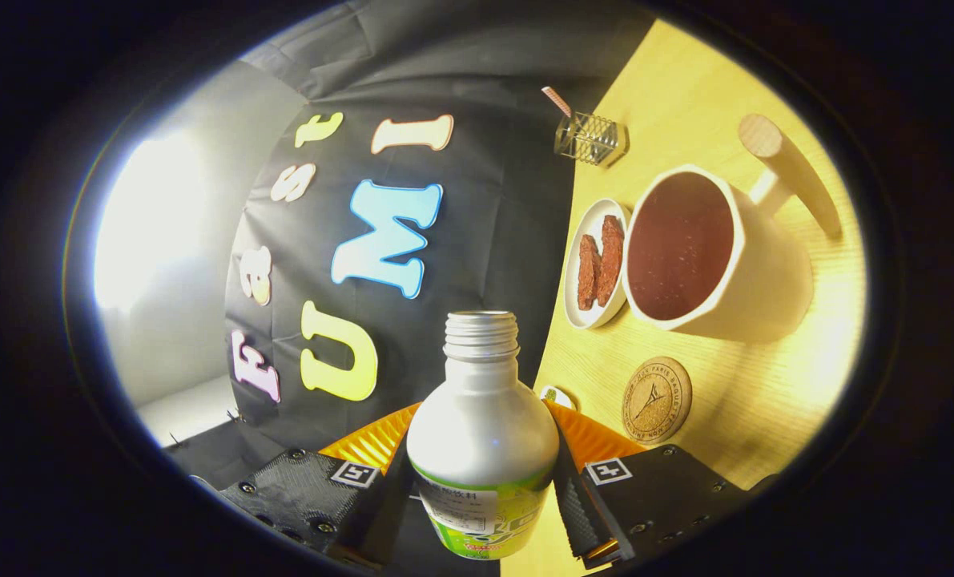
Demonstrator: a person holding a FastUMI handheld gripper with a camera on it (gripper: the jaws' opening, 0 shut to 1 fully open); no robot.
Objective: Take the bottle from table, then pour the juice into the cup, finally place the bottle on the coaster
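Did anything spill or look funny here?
No spill shows. The silver bottle with a green label, clamped in the gripper, has no cap, and the whole scene looks tipped sideways. The white cup with a wooden handle holds dark reddish drink. The round cork coaster lies bare.

1. A light wooden counter carries everything here.
2. A small white oval dish holds two reddish-brown snack pieces lying side by side.
3. A clear faceted glass holder stands at the counter's edge by the black cloth wall, with a pink-and-white striped straw leaning out of it.
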